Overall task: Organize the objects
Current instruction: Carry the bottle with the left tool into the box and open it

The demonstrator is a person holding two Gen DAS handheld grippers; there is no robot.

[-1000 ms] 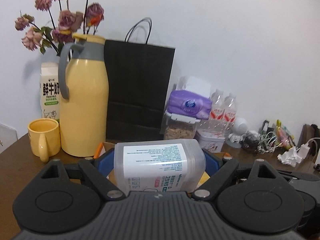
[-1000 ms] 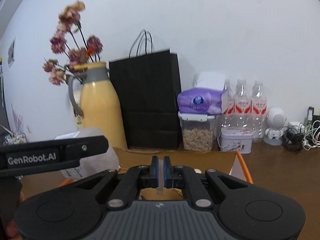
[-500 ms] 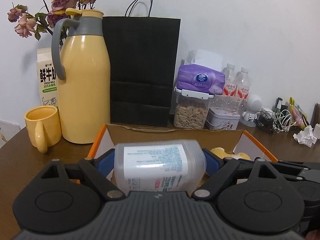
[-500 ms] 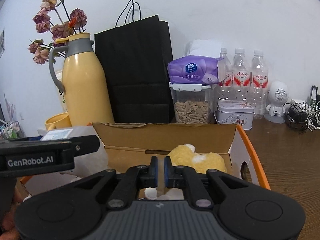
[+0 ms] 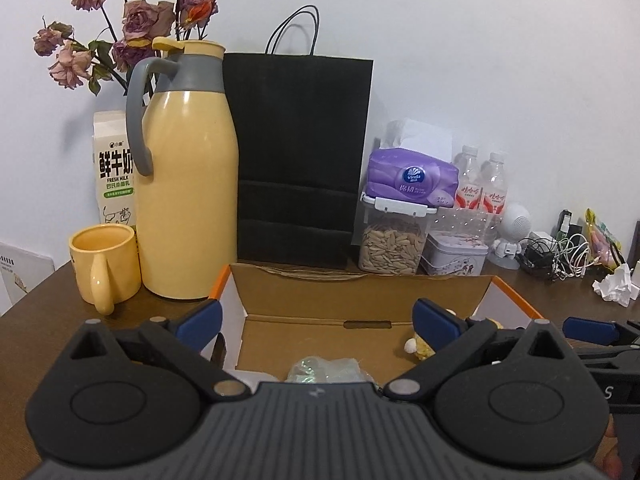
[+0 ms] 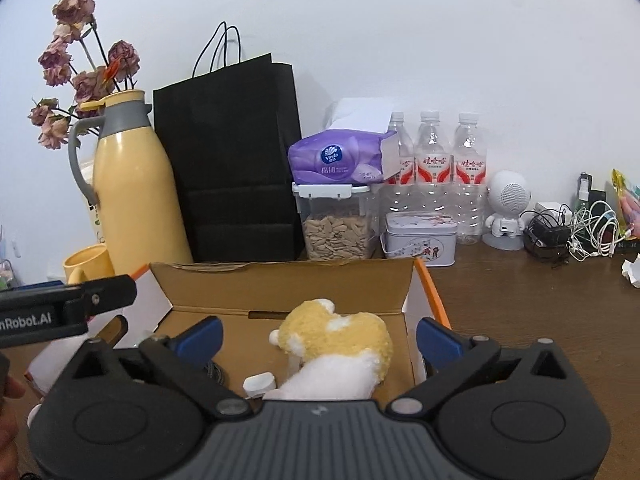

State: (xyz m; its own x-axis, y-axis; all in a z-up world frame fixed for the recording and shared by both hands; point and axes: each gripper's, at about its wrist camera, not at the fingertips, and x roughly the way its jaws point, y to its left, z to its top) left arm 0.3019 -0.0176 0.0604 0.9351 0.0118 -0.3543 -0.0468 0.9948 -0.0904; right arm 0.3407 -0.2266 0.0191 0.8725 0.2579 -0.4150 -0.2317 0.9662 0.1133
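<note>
An open cardboard box (image 5: 360, 292) with orange edges lies on the brown table in front of both grippers. My left gripper (image 5: 318, 322) hangs over the box's left half, its jaws opening wide with nothing between them. Just below it a translucent item (image 5: 320, 368) peeks over the gripper body. My right gripper (image 6: 318, 338) is over the right half, jaws also opening. A yellow and white plush toy (image 6: 336, 340) lies in the box (image 6: 280, 276) beneath and between them, untouched by the pads. A small white cap (image 6: 260, 384) sits beside the plush.
Behind the box stand a yellow thermos (image 5: 188, 184), a yellow mug (image 5: 104, 264), a milk carton (image 5: 116, 168), a black paper bag (image 5: 300, 160), a seed jar (image 5: 392, 248) under purple tissues (image 5: 412, 180), a tin (image 5: 456, 252), water bottles (image 6: 432, 160) and tangled cables (image 6: 572, 228).
The left gripper let go of the clear labelled container, which no longer sits between its jaws. The right gripper went from shut to wide open. Both views dipped toward the box.
</note>
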